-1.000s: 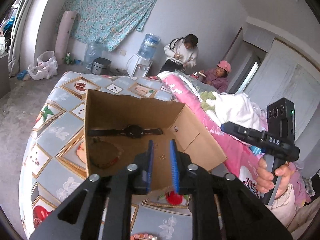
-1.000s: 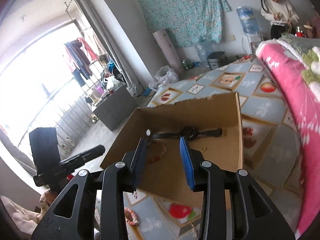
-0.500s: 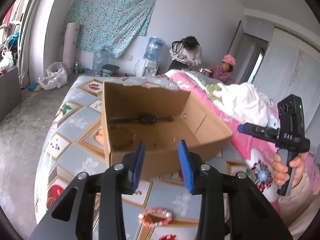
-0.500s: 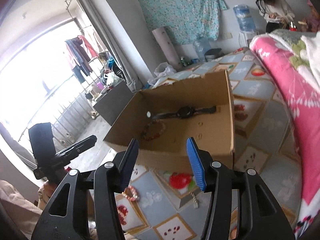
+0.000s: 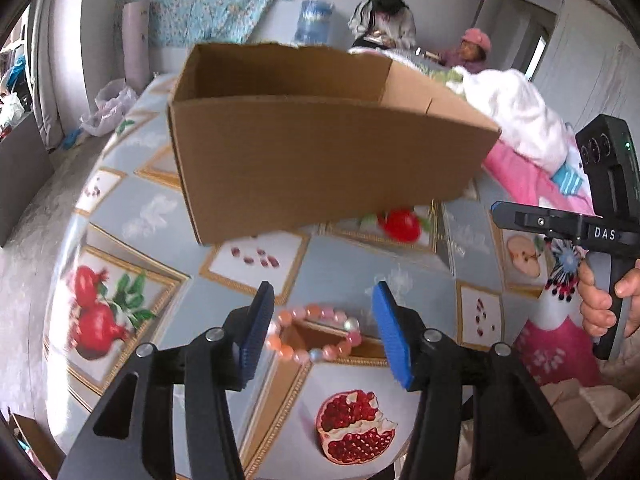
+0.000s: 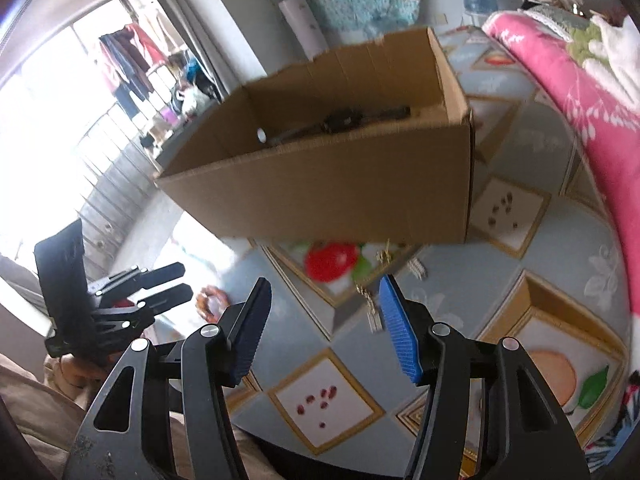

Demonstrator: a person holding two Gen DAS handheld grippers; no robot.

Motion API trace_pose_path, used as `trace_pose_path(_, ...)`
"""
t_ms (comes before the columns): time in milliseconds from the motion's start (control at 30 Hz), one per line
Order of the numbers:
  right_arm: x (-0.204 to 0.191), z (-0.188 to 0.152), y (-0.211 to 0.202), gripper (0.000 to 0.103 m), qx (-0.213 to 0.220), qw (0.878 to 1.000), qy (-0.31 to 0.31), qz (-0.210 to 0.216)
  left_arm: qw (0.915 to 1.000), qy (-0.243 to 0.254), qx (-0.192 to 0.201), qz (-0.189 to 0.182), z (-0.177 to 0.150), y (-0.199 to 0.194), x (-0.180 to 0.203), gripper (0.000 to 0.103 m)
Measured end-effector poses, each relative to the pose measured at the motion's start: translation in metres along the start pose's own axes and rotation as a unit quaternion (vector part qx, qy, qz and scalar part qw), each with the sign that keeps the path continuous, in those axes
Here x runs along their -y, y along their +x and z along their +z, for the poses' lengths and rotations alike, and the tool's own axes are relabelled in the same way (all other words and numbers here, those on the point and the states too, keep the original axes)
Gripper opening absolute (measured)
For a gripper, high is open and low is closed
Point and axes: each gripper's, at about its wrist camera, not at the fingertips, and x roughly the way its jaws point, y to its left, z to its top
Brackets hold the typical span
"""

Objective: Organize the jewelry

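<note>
A pink beaded bracelet (image 5: 313,334) is seen lying on the fruit-patterned cloth of the tabletop (image 5: 348,264), framed between the blue pads of the left tool (image 5: 323,334), whose jaws have just been opening and are spread clear of the beads, nothing gripped. Just beyond, a cardboard box (image 5: 320,160) is set on the same cloth. The right tool (image 6: 326,330) is held released too, nothing between its pads; thin gold pieces (image 6: 372,300) are spotted on the cloth just ahead. Only from the right wrist is the box's inside shown, a black watch (image 6: 344,120) lying there, and a bright window with hung clothes (image 6: 128,56). Only from the left are two people (image 5: 384,20) by a water dispenser (image 5: 314,18) caught, beside pink bedding (image 5: 520,176).
</note>
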Motion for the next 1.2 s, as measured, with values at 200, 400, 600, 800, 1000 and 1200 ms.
trace_pose_path(200,0.004,-0.017,0.007,0.054,-0.015,1.0,0.008,-0.002,0.9996,0.028,-0.006,0.006,0.003,0.012,0.015,0.052)
trace_pose_path(400,0.012,-0.02,0.013,0.043,-0.014,1.0,-0.006,-0.028,0.9977,0.067,-0.005,0.008,0.009,0.032,0.038,0.052)
trace_pose_path(600,0.019,-0.014,0.026,0.026,-0.023,0.999,-0.02,-0.036,0.9955,0.094,-0.007,0.001,0.011,0.051,0.058,0.052)
trace_pose_path(800,0.016,-0.013,0.034,0.002,-0.044,0.996,-0.05,-0.067,0.9935,0.113,-0.004,-0.009,0.004,0.052,0.065,0.051)
trace_pose_path(1000,0.021,-0.009,0.035,0.001,-0.058,0.998,0.0,-0.03,0.9913,0.125,0.004,-0.039,-0.001,0.046,0.069,0.049)
trace_pose_path(1200,0.019,-0.008,0.05,0.001,-0.075,0.993,0.073,0.047,0.9917,0.119,0.015,-0.047,-0.003,0.04,0.066,0.048)
